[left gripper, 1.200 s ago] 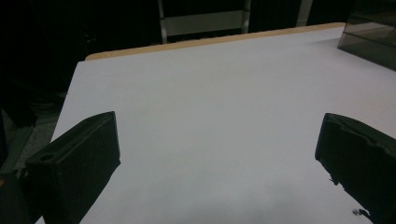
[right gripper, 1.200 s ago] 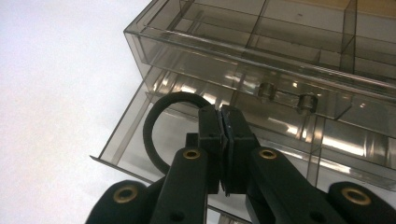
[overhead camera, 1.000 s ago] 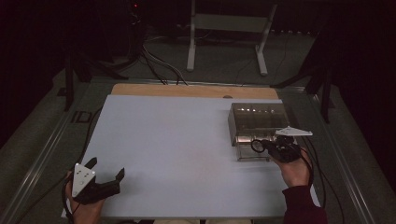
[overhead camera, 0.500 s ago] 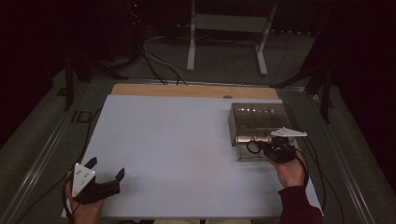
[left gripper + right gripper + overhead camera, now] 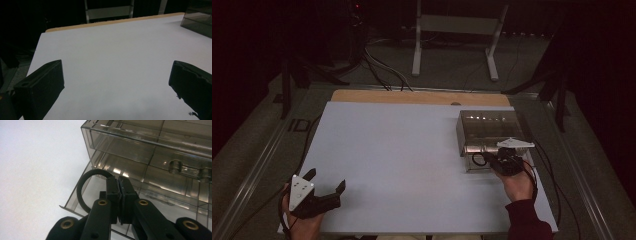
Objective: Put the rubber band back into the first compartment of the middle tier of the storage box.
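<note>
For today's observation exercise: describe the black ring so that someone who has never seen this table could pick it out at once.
Find the smoky clear drawer box at the white table's right side. Its bottom drawer is pulled out, and the right gripper pinches the black ring over it. It is the one dark, round loop there.

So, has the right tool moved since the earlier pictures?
Yes, a little. In the high view the right tool, shut on the black ring, has shifted left along the front of the clear drawer box.
</note>
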{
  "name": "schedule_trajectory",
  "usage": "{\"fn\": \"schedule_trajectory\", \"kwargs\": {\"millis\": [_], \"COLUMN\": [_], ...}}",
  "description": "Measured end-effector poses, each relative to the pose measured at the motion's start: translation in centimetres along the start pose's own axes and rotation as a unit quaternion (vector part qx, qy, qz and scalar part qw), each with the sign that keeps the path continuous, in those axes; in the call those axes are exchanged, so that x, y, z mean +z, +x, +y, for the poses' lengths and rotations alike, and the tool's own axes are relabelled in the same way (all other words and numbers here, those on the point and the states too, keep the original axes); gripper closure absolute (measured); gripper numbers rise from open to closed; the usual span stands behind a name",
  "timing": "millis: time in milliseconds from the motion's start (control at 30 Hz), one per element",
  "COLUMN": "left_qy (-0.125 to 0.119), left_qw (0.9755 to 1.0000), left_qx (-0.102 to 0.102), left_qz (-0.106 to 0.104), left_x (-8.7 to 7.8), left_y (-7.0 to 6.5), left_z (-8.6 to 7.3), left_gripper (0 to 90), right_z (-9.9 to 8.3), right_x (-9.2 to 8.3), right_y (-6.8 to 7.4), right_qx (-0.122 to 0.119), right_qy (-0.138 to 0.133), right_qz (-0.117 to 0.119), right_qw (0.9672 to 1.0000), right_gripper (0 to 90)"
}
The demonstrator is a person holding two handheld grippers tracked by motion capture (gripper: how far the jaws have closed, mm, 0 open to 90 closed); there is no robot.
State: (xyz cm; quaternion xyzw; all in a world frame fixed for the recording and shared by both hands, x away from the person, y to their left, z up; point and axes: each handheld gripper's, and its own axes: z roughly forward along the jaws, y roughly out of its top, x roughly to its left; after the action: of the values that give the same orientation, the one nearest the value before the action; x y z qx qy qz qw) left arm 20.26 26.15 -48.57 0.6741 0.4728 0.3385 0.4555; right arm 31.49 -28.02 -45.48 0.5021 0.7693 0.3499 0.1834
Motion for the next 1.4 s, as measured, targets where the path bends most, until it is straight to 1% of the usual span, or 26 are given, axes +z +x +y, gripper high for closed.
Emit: {"fn": "schedule_trajectory", "kwargs": {"millis": [300, 433, 1033, 1400], "left_qy": [0.000, 0.001, 0.002, 0.004], "left_qw": [1.0000, 1.0000, 1.0000, 1.0000], "left_qx": [0.000, 0.000, 0.001, 0.001], "left_qz": [-0.001, -0.001, -0.003, -0.004], "left_x": [0.0, 0.0, 0.1, 0.2], "left_y": [0.0, 0.0, -0.1, -0.1], "left_z": [0.0, 0.0, 0.0, -0.1], "left_gripper": [0.7, 0.7, 0.7, 0.7], "right_z": [-0.3, -0.4, -1.0, -0.9], "right_x": [0.7, 1.0, 2.5, 2.6], "right_y": [0.4, 0.4, 0.4, 0.5], "right_qx": [-0.002, -0.001, 0.000, -0.003], "right_qy": [0.008, 0.009, 0.033, 0.037], "right_qz": [-0.001, -0.003, -0.012, -0.012], "right_qw": [1.0000, 1.0000, 0.9994, 0.9992], "right_gripper": [88.7, 88.7, 88.1, 87.1]}}
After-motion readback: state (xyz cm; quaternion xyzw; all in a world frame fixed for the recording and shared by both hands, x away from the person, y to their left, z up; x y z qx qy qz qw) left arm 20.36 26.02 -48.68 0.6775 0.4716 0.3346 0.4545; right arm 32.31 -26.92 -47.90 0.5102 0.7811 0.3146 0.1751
